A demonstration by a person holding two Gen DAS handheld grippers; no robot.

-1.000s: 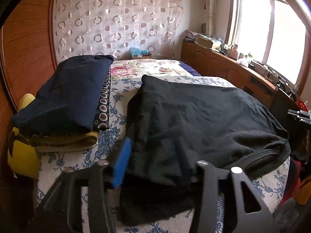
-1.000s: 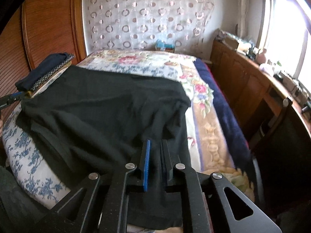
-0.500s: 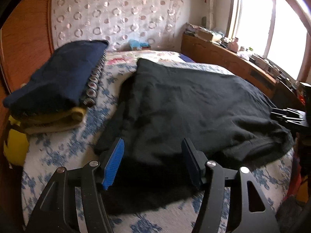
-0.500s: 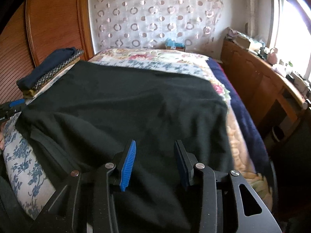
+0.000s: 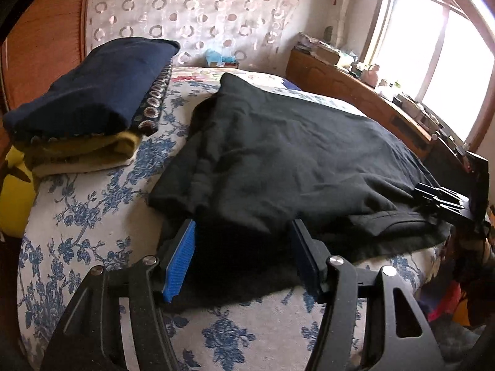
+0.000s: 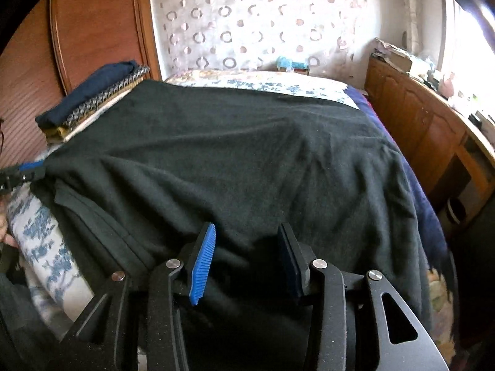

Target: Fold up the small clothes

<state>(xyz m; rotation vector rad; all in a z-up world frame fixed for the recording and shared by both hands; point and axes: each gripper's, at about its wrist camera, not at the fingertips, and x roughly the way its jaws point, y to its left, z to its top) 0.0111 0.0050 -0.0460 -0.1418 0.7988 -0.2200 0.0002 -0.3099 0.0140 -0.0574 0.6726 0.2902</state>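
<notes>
A black garment [image 5: 294, 154] lies spread over the floral bed [image 5: 92, 216], with its near part doubled over. My left gripper [image 5: 243, 247] is open and low over the garment's near left corner; cloth lies between the blue pads [image 5: 182, 256], which do not press it. The right gripper [image 6: 246, 253] is open above the near right edge of the same garment [image 6: 247, 154]. Each gripper shows in the other's view, the right gripper [image 5: 439, 198] at the far right, the left gripper [image 6: 21, 173] at the far left.
A stack of folded clothes [image 5: 92, 92], navy on top and yellow below, sits at the bed's left beside a wooden panel [image 6: 92, 31]. A cluttered wooden cabinet [image 5: 355, 89] runs along the right under the window. A yellow thing [image 5: 12, 198] hangs off the left edge.
The right jaws went from nearly shut on the black cloth to open, letting it go. Both grippers sank toward the bed, and the garment settled flat.
</notes>
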